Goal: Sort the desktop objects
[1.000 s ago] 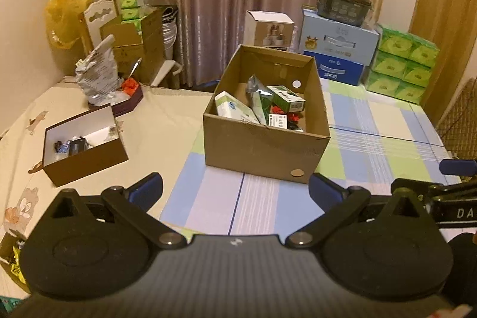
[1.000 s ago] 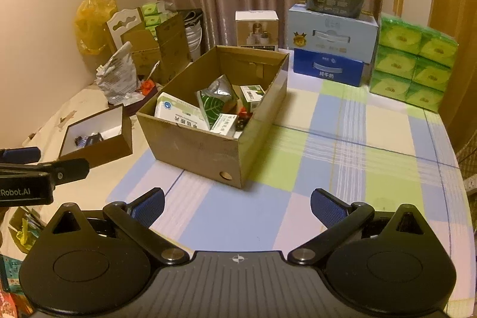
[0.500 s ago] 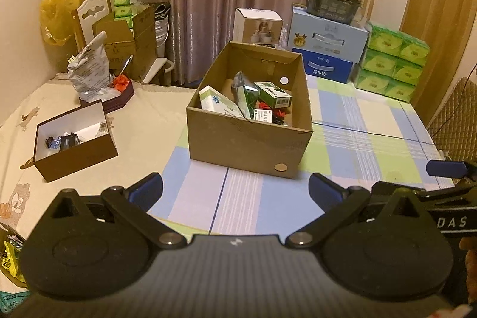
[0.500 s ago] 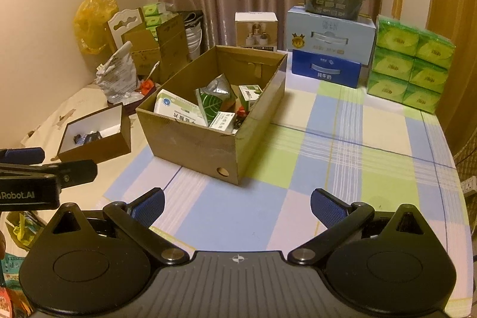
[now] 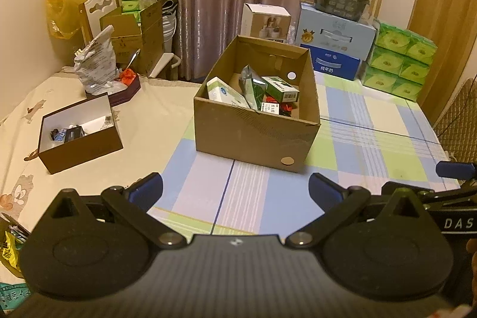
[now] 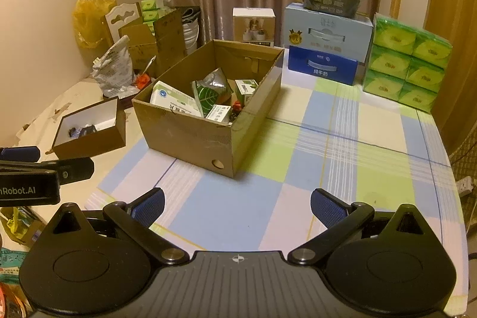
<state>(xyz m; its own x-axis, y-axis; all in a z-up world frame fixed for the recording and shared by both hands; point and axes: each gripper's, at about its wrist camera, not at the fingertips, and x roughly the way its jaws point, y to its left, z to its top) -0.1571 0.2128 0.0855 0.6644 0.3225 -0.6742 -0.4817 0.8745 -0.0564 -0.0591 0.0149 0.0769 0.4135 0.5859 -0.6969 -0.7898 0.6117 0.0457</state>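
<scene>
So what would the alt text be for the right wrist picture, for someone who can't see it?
An open, empty right gripper hovers over a checked tablecloth, facing a cardboard box filled with small packets. A smaller brown box sits to its left, the left gripper pokes in at the left edge, and stacked cartons line the curtain behind.

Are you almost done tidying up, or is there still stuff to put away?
Partly done, it looks like. The big cardboard box already holds several packets, and the small brown box holds a few little things. The left gripper and right gripper are both open and empty. No loose items show on the checked cloth.
</scene>
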